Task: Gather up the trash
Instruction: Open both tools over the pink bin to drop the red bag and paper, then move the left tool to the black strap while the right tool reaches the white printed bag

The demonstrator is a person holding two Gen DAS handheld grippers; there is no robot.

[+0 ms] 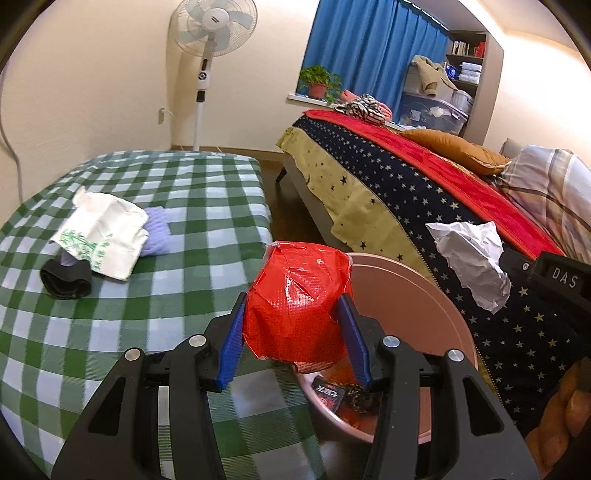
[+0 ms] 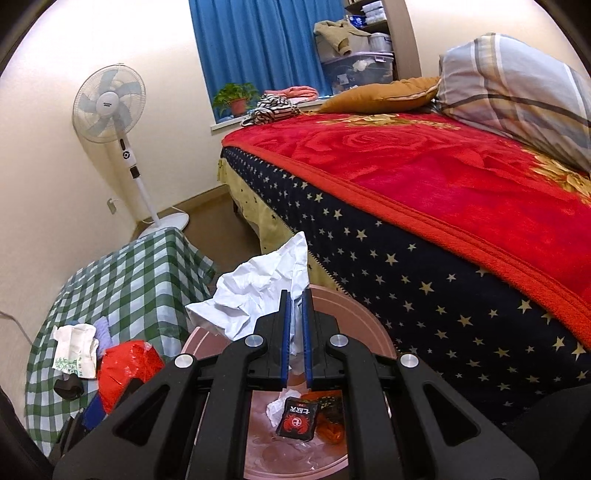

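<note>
My left gripper [image 1: 295, 301] is shut on a crumpled red plastic wrapper [image 1: 295, 310], held above the near rim of a pink bin [image 1: 417, 295]. My right gripper [image 2: 294, 295] is shut on a crumpled white paper [image 2: 258, 291], held over the same bin [image 2: 354, 314]. The paper also shows in the left wrist view [image 1: 472, 258], and the red wrapper in the right wrist view [image 2: 125, 369]. Inside the bin lie a black snack packet [image 2: 297, 421], a white tissue [image 2: 275, 408] and an orange wrapper [image 2: 328, 430].
A green checked table [image 1: 184, 236] stands left of the bin with a white printed bag [image 1: 103, 232], a lilac cloth [image 1: 159, 232] and a black roll [image 1: 64, 282] on it. A bed with a starred cover [image 2: 424, 288] stands right. A fan [image 1: 210, 33] stands behind.
</note>
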